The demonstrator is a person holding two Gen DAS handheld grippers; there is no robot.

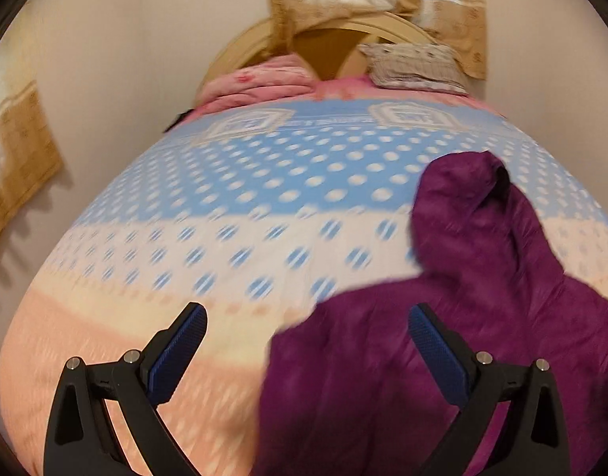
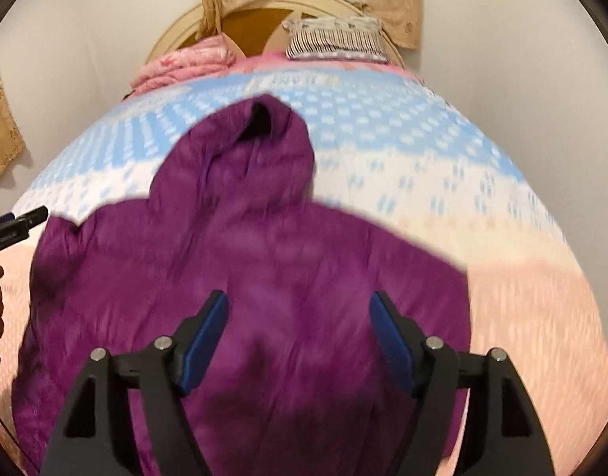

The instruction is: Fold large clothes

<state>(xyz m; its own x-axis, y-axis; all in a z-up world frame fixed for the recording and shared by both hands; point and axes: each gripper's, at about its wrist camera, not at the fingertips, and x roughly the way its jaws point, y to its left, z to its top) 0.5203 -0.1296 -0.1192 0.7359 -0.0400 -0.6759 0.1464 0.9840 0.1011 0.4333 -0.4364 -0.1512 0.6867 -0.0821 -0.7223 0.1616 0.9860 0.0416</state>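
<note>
Bedding in blue dots and peach covered the bed point(image 1: 232, 198), and on it a purple hooded jacket point(image 2: 264, 269) lay flat, hood toward the headboard. It sat directly under the right gripper point(image 2: 299, 337), the nearer one; the left gripper point(image 1: 306, 353) hung over its edge. Both sets of jaws stood apart, empty.

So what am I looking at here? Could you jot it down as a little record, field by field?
garment: purple hooded jacket, lying spread on the bed, hood toward the headboard
surface: dotted blue, white and peach bedspread
left gripper: open, holding nothing
right gripper: open above the jacket, holding nothing
far end: pink quilt and striped pillow by the headboard
</note>
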